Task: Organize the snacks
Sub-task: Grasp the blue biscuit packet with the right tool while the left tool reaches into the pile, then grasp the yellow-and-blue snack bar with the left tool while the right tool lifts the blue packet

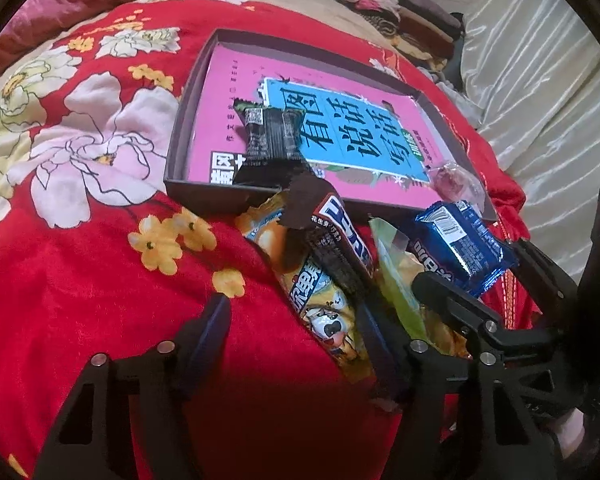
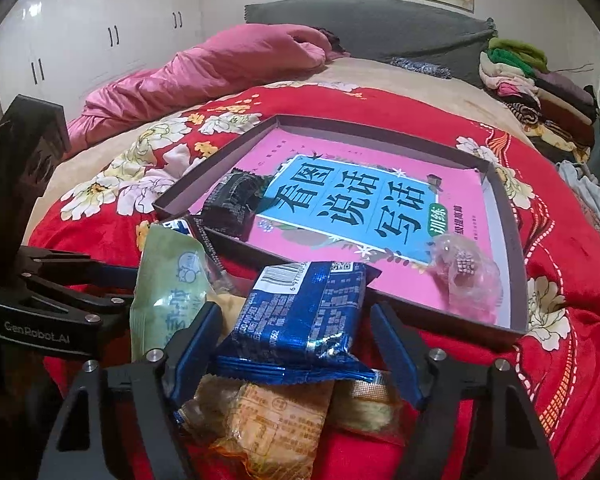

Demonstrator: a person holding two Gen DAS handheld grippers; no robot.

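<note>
A pile of snacks lies on the red quilt in front of a shallow dark tray (image 1: 172, 160) (image 2: 516, 280) lined with a pink book. My left gripper (image 1: 294, 324) is open around an orange cartoon packet (image 1: 328, 312); the packet lies against the right finger, clear of the left one. A brown chocolate bar (image 1: 336, 236) lies across it. My right gripper (image 2: 300, 336) straddles a blue foil packet (image 2: 300, 308) (image 1: 460, 240), with a small gap at its right pad. A black packet (image 1: 272, 136) (image 2: 232, 208) and a clear-wrapped candy (image 1: 456, 180) (image 2: 464, 276) lie in the tray.
A pale green packet (image 2: 164, 280) and tan wrapped cakes (image 2: 268, 420) lie under the blue one. A pink duvet (image 2: 220, 68) lies at the head of the bed, with folded clothes (image 2: 540, 92) stacked at the far right. A white curtain (image 1: 540, 100) hangs along the right side.
</note>
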